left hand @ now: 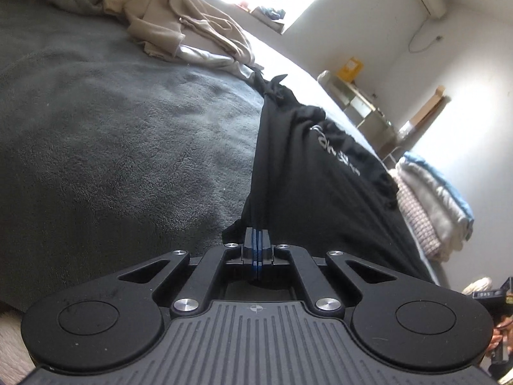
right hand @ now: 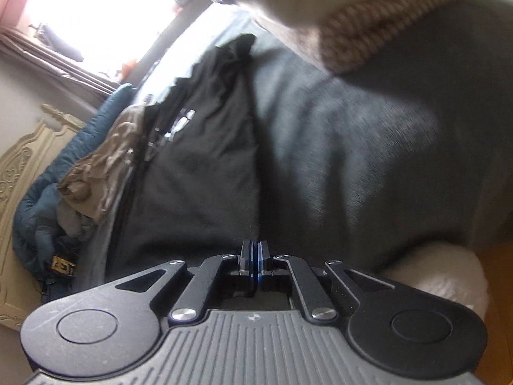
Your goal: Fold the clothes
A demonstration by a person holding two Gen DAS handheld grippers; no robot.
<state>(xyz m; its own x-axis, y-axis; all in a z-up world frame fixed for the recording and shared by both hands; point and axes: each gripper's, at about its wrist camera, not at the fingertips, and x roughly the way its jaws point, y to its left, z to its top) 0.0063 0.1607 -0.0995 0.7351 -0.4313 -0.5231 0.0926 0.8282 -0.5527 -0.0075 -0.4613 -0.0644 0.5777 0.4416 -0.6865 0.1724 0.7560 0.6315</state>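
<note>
A black garment with white print (left hand: 323,173) hangs stretched above a grey fleece blanket (left hand: 112,122) on the bed. My left gripper (left hand: 256,234) is shut on the near edge of the garment. In the right wrist view the same black garment (right hand: 198,147) runs away from my right gripper (right hand: 255,245), which is shut on its near edge. The fabric is pulled taut along its edge between the two grips. The grey blanket (right hand: 368,128) lies under it.
A heap of beige and grey clothes (left hand: 179,22) lies at the far side of the bed. A stack of folded clothes (left hand: 429,205) sits at the right, also seen at the top of the right wrist view (right hand: 368,22). A blue quilt (right hand: 64,166) and carved headboard (right hand: 19,166) lie left.
</note>
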